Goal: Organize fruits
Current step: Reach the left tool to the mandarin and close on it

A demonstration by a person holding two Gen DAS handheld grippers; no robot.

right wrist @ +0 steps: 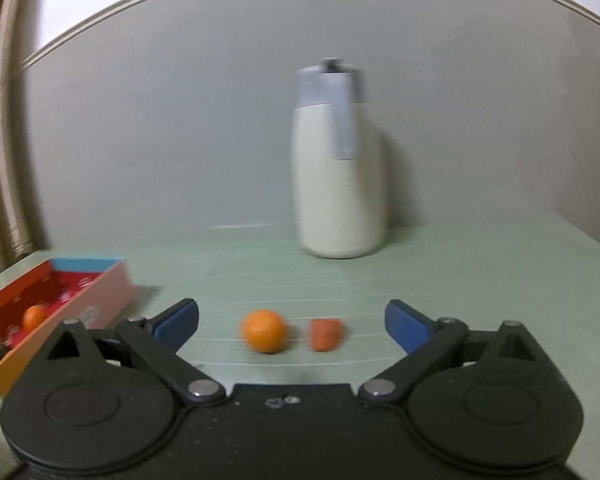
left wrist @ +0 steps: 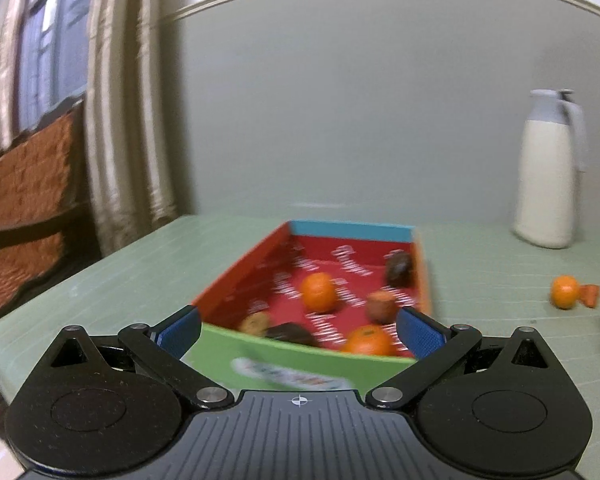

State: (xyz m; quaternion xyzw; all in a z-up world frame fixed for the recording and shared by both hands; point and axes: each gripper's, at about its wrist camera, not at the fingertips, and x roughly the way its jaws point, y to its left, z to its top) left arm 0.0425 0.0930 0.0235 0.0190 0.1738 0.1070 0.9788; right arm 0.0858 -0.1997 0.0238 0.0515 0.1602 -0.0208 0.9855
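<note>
Progress: the task is judged partly complete. Several items already lie in the box (left wrist: 418, 276); two remain outside on the table (right wrist: 460, 280).

Container contents: the box is an open, shallow cardboard tray with a red printed floor, standing on the left part of the table. It holds two oranges, one near the middle (left wrist: 318, 291) and one at the near wall (left wrist: 367, 340), a reddish-brown chunk (left wrist: 381, 306), a dark rounded piece (left wrist: 399, 267) at the far right corner, a dark flat piece (left wrist: 290, 333) and a speckled brownish piece (left wrist: 255, 322) at the near wall. Motion blur prevents firmer identification.

Remaining items: a loose orange (right wrist: 263, 330) and an orange-red chunk (right wrist: 325, 333) lie just beside each other on the table, well apart from the box.

Tool state: the left tool (left wrist: 298, 330) stands apart and empty, facing the box. The right tool (right wrist: 292, 326) stands wide apart, empty, facing both remaining items.

A white jug (right wrist: 340, 184) stands at the rear, uninvolved.
</note>
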